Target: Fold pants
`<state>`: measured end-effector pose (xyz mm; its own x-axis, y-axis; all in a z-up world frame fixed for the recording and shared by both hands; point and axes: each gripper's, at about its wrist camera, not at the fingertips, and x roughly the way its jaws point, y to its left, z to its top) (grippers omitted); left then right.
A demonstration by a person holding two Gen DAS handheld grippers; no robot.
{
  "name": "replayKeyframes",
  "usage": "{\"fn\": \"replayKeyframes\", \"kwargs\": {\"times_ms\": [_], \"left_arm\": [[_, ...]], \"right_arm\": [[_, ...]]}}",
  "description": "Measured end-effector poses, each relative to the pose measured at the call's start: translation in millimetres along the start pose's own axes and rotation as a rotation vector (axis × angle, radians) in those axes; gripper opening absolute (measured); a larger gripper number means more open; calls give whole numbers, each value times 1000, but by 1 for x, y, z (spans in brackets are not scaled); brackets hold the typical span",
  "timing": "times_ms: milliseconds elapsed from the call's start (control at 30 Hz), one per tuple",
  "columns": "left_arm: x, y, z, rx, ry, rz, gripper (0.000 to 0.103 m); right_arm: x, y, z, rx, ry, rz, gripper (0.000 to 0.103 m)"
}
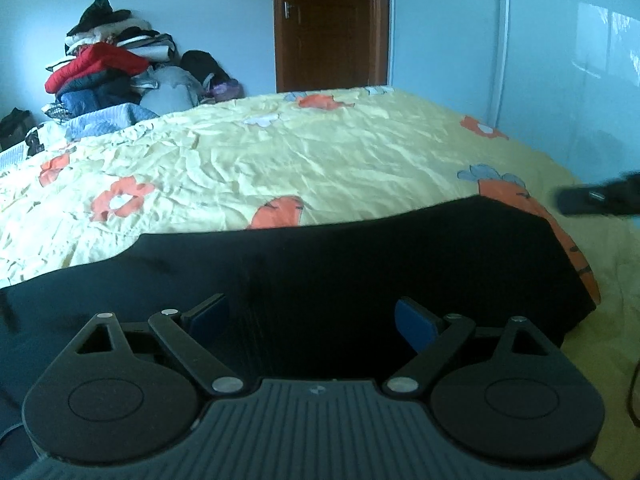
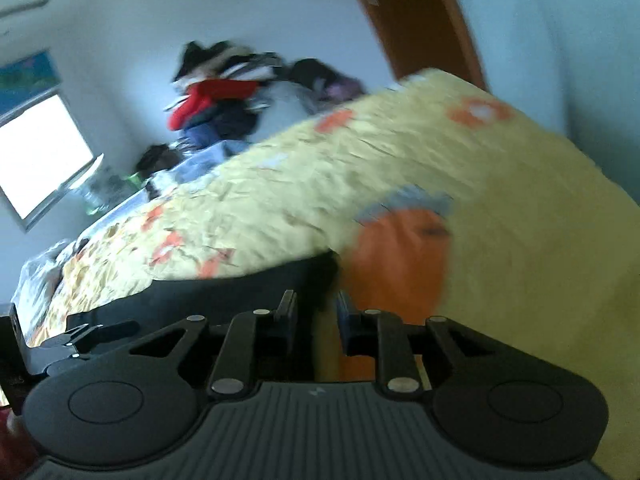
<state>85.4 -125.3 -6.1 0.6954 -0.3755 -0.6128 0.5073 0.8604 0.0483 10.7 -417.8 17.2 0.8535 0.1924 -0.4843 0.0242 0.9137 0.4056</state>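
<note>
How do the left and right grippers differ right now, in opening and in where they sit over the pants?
The left gripper has its fingers spread wide; the right gripper has its fingers close together, a narrow gap left, nothing clearly pinched.
The left gripper hovers over the middle of the black pants; the right gripper sits at the pants' corner, over the yellow bedsheet.
The left view is sharp; the right view is blurred.
Both point down toward the bed.

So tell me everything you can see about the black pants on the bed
The black fabric pants lie flat on the yellow flowered bedsheet, spread across the near side of the bed. They look smooth, matte and dark, with no details I can make out. Their far edge runs in a gentle curve and their right end covers part of an orange print. The left tool hangs over them, open.
</note>
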Motion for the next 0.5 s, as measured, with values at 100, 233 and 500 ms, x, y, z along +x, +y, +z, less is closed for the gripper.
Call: {"fn": "replayKeyframes", "kwargs": {"times_ms": [100,233,500], "left_arm": [[2,-3,-3,20,17,7,92],[2,-3,-8,42,19,-2,93],[6,2,-12,11,31,-19,96]], "right_arm": [[45,10,6,-29,78,71,20],[75,-7,4,-15,107,7,19],[56,31,-15,-156,141,-8,23]]}}
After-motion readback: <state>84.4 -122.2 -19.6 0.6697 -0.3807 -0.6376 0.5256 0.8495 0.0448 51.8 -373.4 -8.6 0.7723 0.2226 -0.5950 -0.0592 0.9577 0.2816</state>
